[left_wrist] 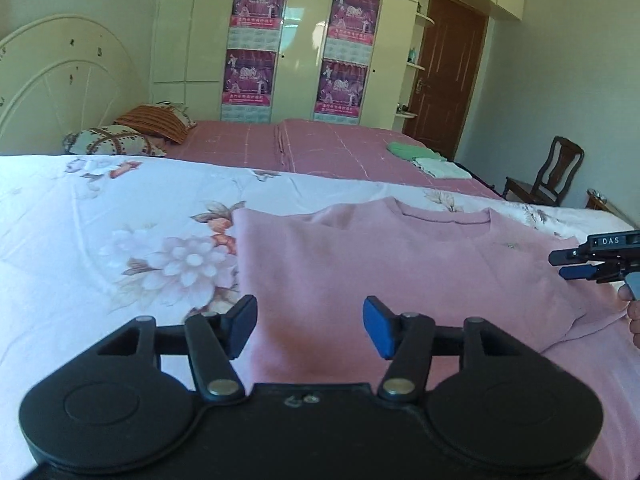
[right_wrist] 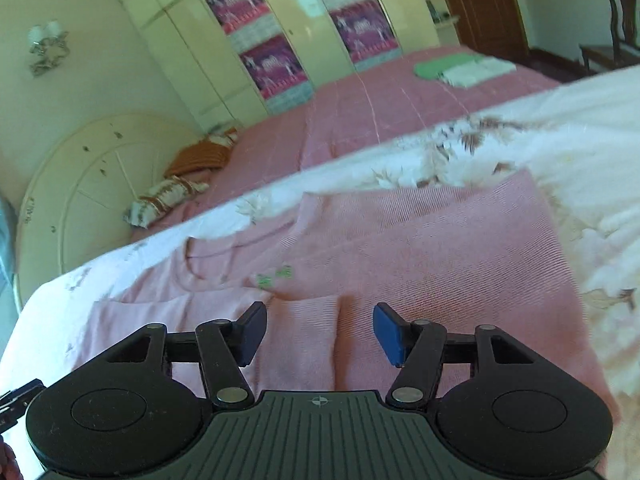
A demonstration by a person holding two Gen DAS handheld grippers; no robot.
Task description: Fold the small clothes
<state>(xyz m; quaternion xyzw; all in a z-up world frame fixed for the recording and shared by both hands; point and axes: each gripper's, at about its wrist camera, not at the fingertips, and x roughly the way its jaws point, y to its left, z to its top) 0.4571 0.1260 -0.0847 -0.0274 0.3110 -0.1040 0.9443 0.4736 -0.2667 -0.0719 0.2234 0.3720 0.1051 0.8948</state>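
A pink knit sweater lies flat on a white floral bed cover, neckline at the far side. My left gripper is open and empty, hovering over the sweater's near left part. In the right wrist view the sweater shows a folded-in sleeve with its cuff between my fingers. My right gripper is open just above that cuff, holding nothing. The right gripper also shows at the right edge of the left wrist view.
A pink bedspread lies beyond, with folded green and white clothes on it and pillows by the headboard. A wardrobe, a brown door and a wooden chair stand behind.
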